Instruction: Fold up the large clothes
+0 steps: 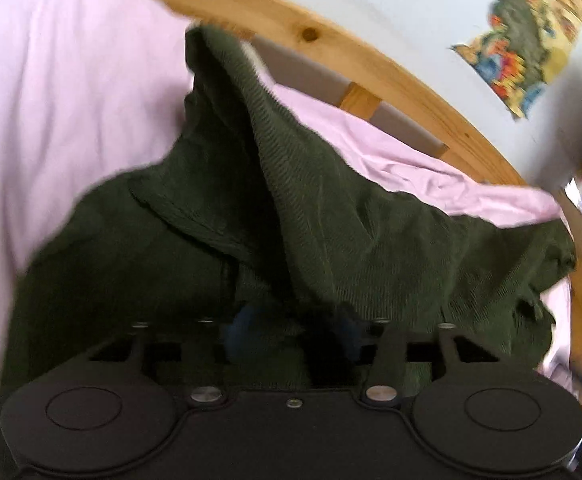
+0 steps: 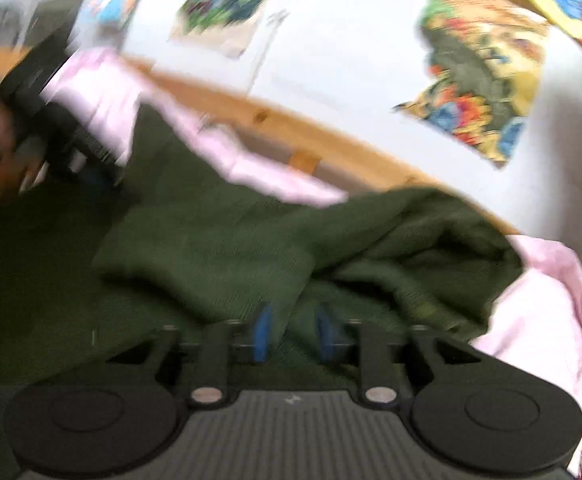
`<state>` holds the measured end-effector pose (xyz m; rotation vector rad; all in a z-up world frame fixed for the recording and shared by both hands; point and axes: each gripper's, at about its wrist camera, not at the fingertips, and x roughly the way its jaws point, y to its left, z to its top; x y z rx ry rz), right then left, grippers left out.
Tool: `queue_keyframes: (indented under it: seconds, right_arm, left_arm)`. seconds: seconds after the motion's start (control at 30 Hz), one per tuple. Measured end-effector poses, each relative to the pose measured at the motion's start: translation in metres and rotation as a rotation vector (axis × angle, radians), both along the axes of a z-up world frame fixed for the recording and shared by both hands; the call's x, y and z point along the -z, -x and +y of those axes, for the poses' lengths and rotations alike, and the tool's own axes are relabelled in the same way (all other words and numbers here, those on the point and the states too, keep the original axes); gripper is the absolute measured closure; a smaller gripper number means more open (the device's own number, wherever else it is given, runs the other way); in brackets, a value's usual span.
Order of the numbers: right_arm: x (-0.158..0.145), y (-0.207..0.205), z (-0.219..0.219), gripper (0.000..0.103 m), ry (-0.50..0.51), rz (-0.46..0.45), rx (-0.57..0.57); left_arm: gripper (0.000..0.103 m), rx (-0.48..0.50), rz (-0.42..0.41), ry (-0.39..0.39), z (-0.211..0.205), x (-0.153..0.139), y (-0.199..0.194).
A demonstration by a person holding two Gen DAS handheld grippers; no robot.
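A dark green ribbed garment (image 1: 311,208) lies bunched on a bed with a pink sheet (image 1: 51,100). In the left wrist view my left gripper (image 1: 291,332) is shut on a fold of the garment; the cloth rises from its blue pads in a ridge toward the headboard. In the right wrist view my right gripper (image 2: 295,334) has its blue pads (image 2: 265,332) pinched on another fold of the green garment (image 2: 231,248). The left gripper (image 2: 51,120) and the hand holding it show at the left of the right wrist view. Both views are blurred.
A curved wooden bed frame (image 1: 371,60) runs behind the bed, also in the right wrist view (image 2: 331,144). Colourful posters (image 2: 483,92) hang on the white wall. The pink sheet (image 2: 543,320) is bunched at the right edge.
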<state>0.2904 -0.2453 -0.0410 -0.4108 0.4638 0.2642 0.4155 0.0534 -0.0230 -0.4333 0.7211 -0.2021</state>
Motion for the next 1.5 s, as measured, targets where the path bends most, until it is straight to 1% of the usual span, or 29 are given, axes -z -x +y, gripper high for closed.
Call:
queue_keyframes:
  seconds: [0.03, 0.07, 0.1, 0.13, 0.17, 0.23, 0.27, 0.37, 0.43, 0.47, 0.5, 0.53, 0.6, 0.67, 0.7, 0.73, 0.8, 0.87, 0.93, 0.97, 1.0, 1.1, 1.17, 1.2, 1.23, 1.33, 1.4, 1.43, 1.5]
  right_arm:
    - [-0.012, -0.002, -0.004, 0.058, -0.031, -0.018, 0.011]
    - [-0.025, -0.007, -0.007, 0.051, -0.057, -0.044, 0.024]
    - [-0.037, -0.016, -0.008, 0.040, -0.071, -0.071, 0.038]
    - [-0.046, -0.028, -0.009, 0.037, -0.078, -0.092, 0.051]
    - [-0.054, -0.043, -0.009, 0.033, -0.092, -0.108, 0.067]
    - [-0.067, -0.085, -0.012, 0.022, -0.116, -0.116, 0.111]
    - [-0.070, -0.107, -0.013, 0.017, -0.114, -0.111, 0.139]
    - [-0.077, -0.181, -0.030, 0.016, -0.139, -0.046, 0.278]
    - [-0.076, -0.216, -0.043, 0.017, -0.163, 0.009, 0.422]
    - [-0.075, -0.223, -0.049, 0.020, -0.167, 0.022, 0.479]
    - [-0.075, -0.224, -0.055, 0.023, -0.172, 0.029, 0.523]
    - [-0.074, -0.220, -0.062, 0.023, -0.175, 0.026, 0.550]
    - [-0.070, -0.200, -0.072, 0.023, -0.139, 0.005, 0.553]
    - [-0.053, -0.176, -0.075, 0.023, -0.038, -0.036, 0.524]
    - [-0.041, -0.165, -0.073, 0.024, 0.002, -0.049, 0.514]
    - [-0.027, -0.156, -0.071, 0.024, 0.040, -0.049, 0.503]
    - [0.001, -0.138, -0.072, 0.024, 0.068, -0.038, 0.504]
    - [0.032, -0.117, -0.065, 0.024, 0.089, -0.053, 0.488]
    - [0.053, -0.102, -0.062, 0.022, 0.081, -0.132, 0.483]
    - [0.063, -0.101, -0.064, 0.021, 0.068, -0.158, 0.476]
    - [0.068, -0.106, -0.067, 0.018, 0.042, -0.149, 0.481]
    - [0.058, -0.119, -0.084, 0.013, -0.081, -0.079, 0.509]
    - [0.043, -0.111, -0.084, 0.013, -0.099, -0.072, 0.523]
    - [0.037, -0.107, -0.080, 0.013, -0.098, -0.106, 0.522]
    - [0.027, -0.101, -0.074, 0.013, -0.103, -0.159, 0.509]
    - [0.013, -0.100, -0.052, 0.008, -0.109, -0.258, 0.480]
    - [0.012, -0.106, -0.040, 0.005, -0.121, -0.262, 0.473]
    - [0.015, -0.109, -0.035, 0.004, -0.121, -0.253, 0.464]
    - [0.025, -0.113, -0.029, 0.003, -0.085, -0.226, 0.458]
  left_arm:
    - [0.047, 0.007, -0.032, -0.037, 0.000, -0.008, 0.008]
    - [0.046, 0.012, -0.063, -0.064, 0.001, -0.014, 0.015]
    - [0.044, 0.021, -0.103, -0.094, 0.000, -0.023, 0.020]
    - [0.041, 0.028, -0.145, -0.120, -0.001, -0.032, 0.023]
    - [0.039, 0.033, -0.190, -0.142, -0.004, -0.041, 0.025]
    - [0.027, 0.041, -0.278, -0.175, -0.012, -0.059, 0.020]
    - [0.025, 0.038, -0.311, -0.189, -0.017, -0.066, 0.015]
    - [0.021, 0.012, -0.369, -0.251, -0.032, -0.083, -0.018]
    - [0.022, -0.040, -0.350, -0.307, -0.037, -0.085, -0.048]
    - [0.022, -0.071, -0.334, -0.332, -0.035, -0.083, -0.060]
    - [0.025, -0.104, -0.315, -0.354, -0.030, -0.078, -0.069]
    - [0.032, -0.129, -0.296, -0.369, -0.024, -0.073, -0.077]
    - [0.044, -0.170, -0.238, -0.375, -0.006, -0.059, -0.087]
    - [0.060, -0.222, -0.157, -0.326, 0.016, -0.039, -0.091]
    - [0.072, -0.251, -0.110, -0.299, 0.028, -0.028, -0.093]
    - [0.080, -0.286, -0.066, -0.264, 0.040, -0.014, -0.095]
    - [0.085, -0.312, -0.082, -0.219, 0.054, 0.000, -0.091]
    - [0.085, -0.313, -0.109, -0.270, 0.053, 0.002, -0.092]
    - [0.085, -0.300, -0.121, -0.296, 0.052, 0.005, -0.093]
    - [0.085, -0.294, -0.128, -0.308, 0.051, 0.007, -0.093]
    - [0.085, -0.284, -0.136, -0.330, 0.050, 0.007, -0.093]
    - [0.082, -0.270, -0.150, -0.418, 0.047, 0.002, -0.085]
    - [0.065, -0.284, -0.166, -0.410, 0.043, -0.006, -0.074]
    - [0.053, -0.267, -0.185, -0.377, 0.041, -0.010, -0.066]
    - [0.046, -0.243, -0.209, -0.346, 0.038, -0.013, -0.057]
    - [0.041, -0.124, -0.269, -0.300, 0.013, -0.018, -0.042]
    - [0.038, -0.054, -0.274, -0.288, -0.004, -0.017, -0.039]
    - [0.037, -0.023, -0.266, -0.295, -0.014, -0.015, -0.038]
    - [0.035, 0.017, -0.225, -0.361, -0.028, -0.005, -0.039]
